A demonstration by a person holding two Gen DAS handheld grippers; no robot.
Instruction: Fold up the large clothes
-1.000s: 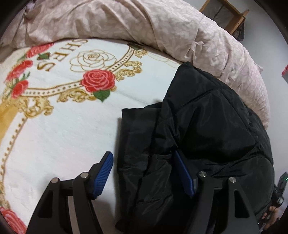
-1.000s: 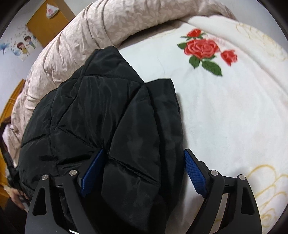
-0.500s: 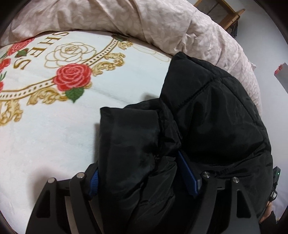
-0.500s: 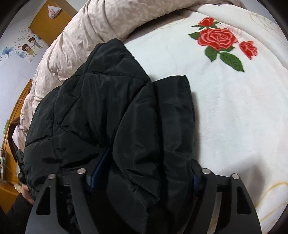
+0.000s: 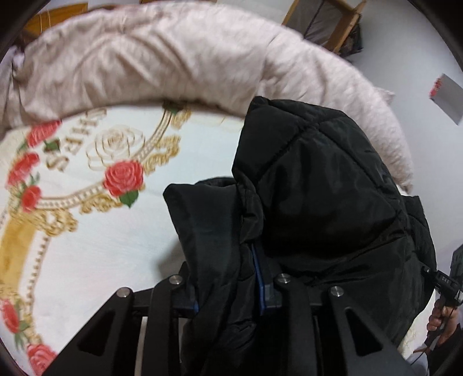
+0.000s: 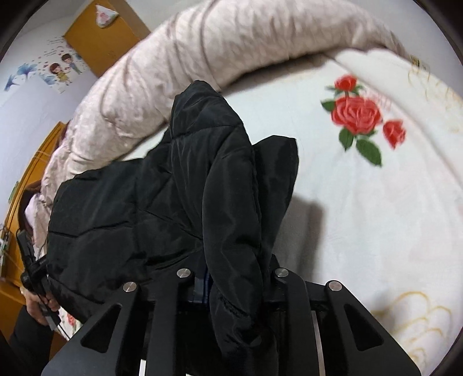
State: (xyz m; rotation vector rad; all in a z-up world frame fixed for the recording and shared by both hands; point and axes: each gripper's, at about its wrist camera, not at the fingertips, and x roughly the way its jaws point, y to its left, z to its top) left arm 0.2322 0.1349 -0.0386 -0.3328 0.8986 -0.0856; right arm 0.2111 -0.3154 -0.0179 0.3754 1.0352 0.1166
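Observation:
A black quilted puffer jacket (image 5: 318, 188) lies bunched on a white blanket with red roses (image 5: 86, 245). My left gripper (image 5: 228, 283) is shut on a thick fold of the jacket and lifts it off the blanket. In the right wrist view the same jacket (image 6: 173, 188) hangs from my right gripper (image 6: 234, 283), which is shut on another fold near its edge. The blue pads (image 5: 259, 277) are mostly buried in fabric.
A rolled pale pink duvet (image 5: 173, 57) lies along the far side of the bed, also in the right wrist view (image 6: 231, 43). A wooden chair (image 5: 327, 23) stands beyond it. An orange wardrobe (image 6: 98, 43) and wall stickers are at the left.
Both grippers have closed from open onto folds of the jacket and raised it off the blanket; the jacket now hangs bunched from both.

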